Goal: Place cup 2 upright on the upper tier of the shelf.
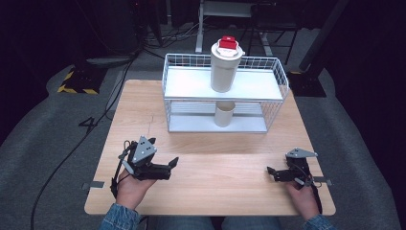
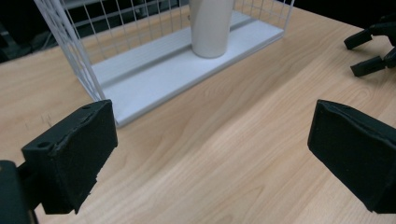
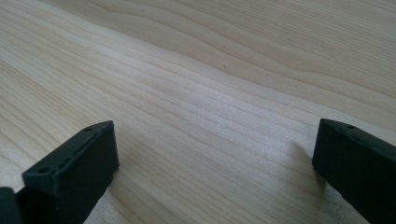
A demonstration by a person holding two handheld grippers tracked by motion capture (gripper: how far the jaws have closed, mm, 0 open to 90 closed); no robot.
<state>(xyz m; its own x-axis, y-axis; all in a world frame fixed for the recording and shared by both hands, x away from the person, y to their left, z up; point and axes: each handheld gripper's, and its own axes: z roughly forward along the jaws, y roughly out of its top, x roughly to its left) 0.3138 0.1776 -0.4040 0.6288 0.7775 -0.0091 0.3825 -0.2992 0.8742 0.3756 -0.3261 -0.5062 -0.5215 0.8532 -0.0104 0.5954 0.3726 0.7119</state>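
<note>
A white wire two-shelf rack [image 1: 275, 76] stands at the back of the wooden table [image 1: 215, 143]. On its top shelf a tall cream tumbler [image 1: 224, 72] with a red-topped lid [image 1: 228, 43] stands upright. A shorter cream cup [image 1: 223, 114] sits on the lower shelf. My left gripper [image 1: 171, 167] rests low near the front left, open, jaws pointing right. My right gripper [image 1: 271, 174] is near the front right, open, jaws pointing left. In the left gripper view, the left gripper [image 2: 215, 158] holds nothing and faces the rack [image 2: 93, 70] and the lower cup [image 2: 210, 28]. The right gripper [image 3: 215, 172] hovers over bare wood.
Bare wood lies between the two grippers and in front of the rack. The right gripper's black fingers [image 2: 369, 65] show far right in the left gripper view. Cables [image 1: 72, 148] run over the grey floor left of the table.
</note>
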